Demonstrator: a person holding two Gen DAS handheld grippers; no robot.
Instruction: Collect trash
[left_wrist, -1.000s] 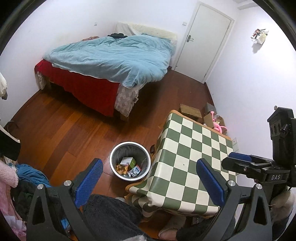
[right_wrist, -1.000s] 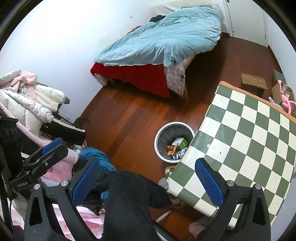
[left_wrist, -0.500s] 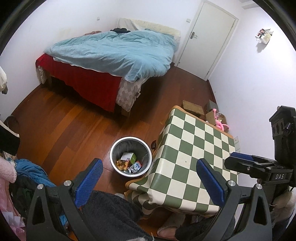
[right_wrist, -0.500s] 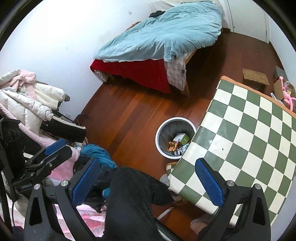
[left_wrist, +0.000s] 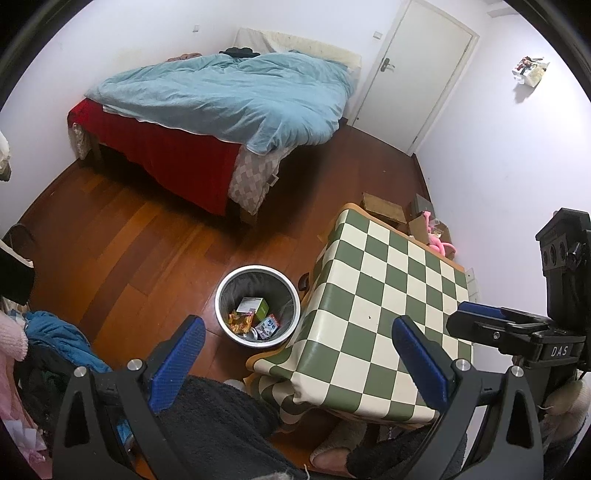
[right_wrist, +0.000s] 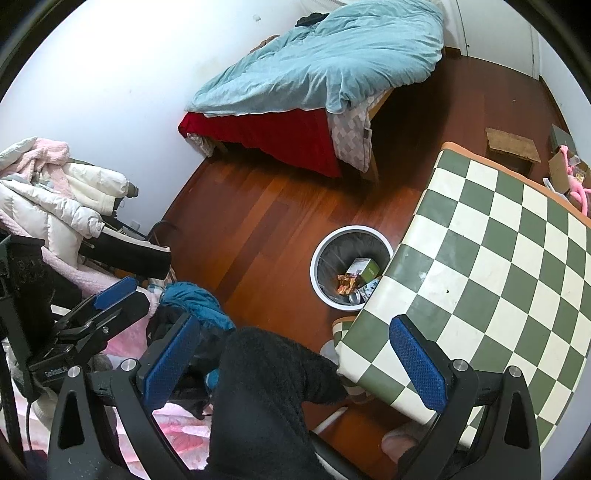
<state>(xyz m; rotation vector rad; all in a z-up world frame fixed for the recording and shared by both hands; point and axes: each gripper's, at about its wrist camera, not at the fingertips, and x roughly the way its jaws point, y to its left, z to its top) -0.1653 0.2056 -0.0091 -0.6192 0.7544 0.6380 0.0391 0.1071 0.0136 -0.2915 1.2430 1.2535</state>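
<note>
Bedroom floor (left_wrist: 122, 251) carries a bed (left_wrist: 221, 96) at 11 o'clock; the checkered desk (left_wrist: 373, 314) half hides the bin (right_wrist: 351, 266) of trash (left_wrist: 255, 317). Both tools, left (left_wrist: 299, 354) and right (right_wrist: 295, 358), gape wide, empty.

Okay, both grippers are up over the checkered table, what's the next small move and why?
Probably hold both grippers still and scan the floor for leftover trash. The left gripper and right gripper are open and empty, the table looks bare, and wrappers and cartons already lie in the bin.
</note>
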